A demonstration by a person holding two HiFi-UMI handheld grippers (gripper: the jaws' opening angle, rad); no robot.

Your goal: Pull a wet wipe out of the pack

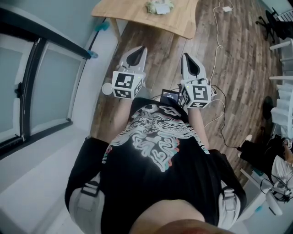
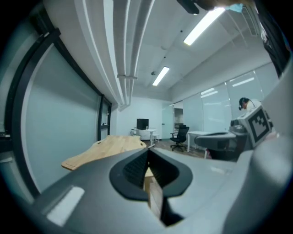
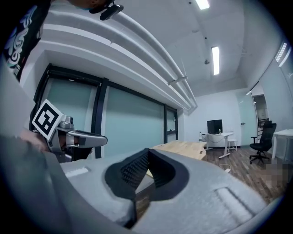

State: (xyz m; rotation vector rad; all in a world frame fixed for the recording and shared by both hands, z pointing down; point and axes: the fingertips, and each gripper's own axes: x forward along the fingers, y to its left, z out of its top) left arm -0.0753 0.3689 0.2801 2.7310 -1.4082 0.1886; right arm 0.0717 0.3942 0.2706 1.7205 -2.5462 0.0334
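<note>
The wet wipe pack (image 1: 159, 6), pale green and white, lies on a light wooden table (image 1: 132, 14) at the top of the head view, well ahead of both grippers. I hold the left gripper (image 1: 137, 50) and the right gripper (image 1: 188, 58) side by side in front of my chest, pointing towards that table. In the left gripper view the left gripper (image 2: 147, 153) has its jaws meeting with nothing between them. The right gripper (image 3: 148, 153) in its own view is likewise shut and empty. The pack does not show in either gripper view; only the table (image 2: 104, 148) does.
A dark-framed glass wall (image 1: 41, 87) runs along the left. White cables (image 1: 220, 43) trail over the wooden floor to the right, near white furniture (image 1: 281, 55). A small screen (image 1: 170, 96) hangs at my chest. A black office chair (image 2: 180, 135) and desks stand far back.
</note>
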